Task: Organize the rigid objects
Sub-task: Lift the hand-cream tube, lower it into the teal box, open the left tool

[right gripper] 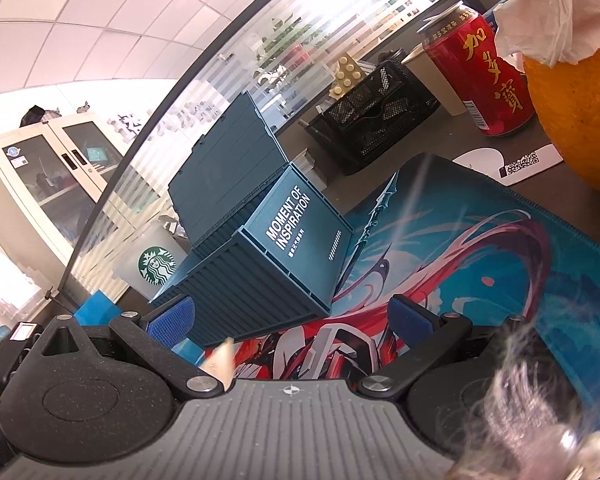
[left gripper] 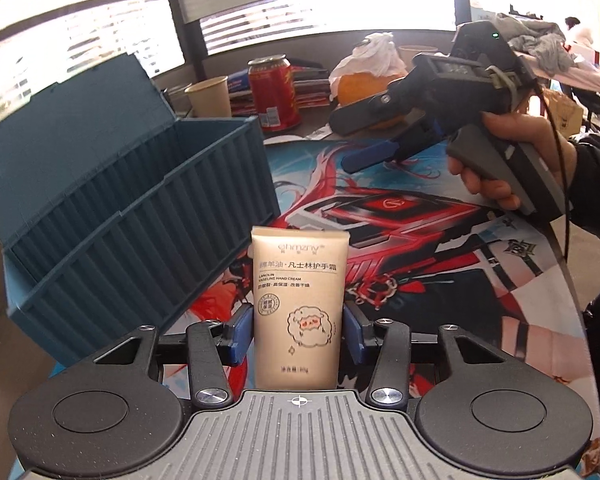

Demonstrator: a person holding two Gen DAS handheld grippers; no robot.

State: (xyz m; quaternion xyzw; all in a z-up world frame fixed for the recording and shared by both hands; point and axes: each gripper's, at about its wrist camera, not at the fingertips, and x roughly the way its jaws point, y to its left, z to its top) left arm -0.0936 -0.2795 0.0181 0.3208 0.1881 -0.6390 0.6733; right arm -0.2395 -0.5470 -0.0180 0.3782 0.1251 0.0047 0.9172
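My left gripper [left gripper: 298, 334] is shut on a beige hand cream tube [left gripper: 299, 300], held upright above the printed desk mat [left gripper: 440, 248]. A dark teal container-style box [left gripper: 132, 216] with its lid open stands just left of the tube; it also shows in the right wrist view [right gripper: 268, 248]. My right gripper [right gripper: 290, 316] is open and empty, tilted, above the mat to the right of the box. It shows from outside in the left wrist view [left gripper: 364, 140], held by a hand at the upper right. A corner of the tube [right gripper: 220, 364] shows low in the right wrist view.
Behind the mat stand a red drink can [left gripper: 274, 94], a paper cup [left gripper: 210, 96], an orange fruit under crumpled tissue [left gripper: 366, 80] and stacked magazines [left gripper: 308, 88]. A black mesh organizer [right gripper: 376, 116] and a Starbucks cup [right gripper: 152, 260] stand near the box.
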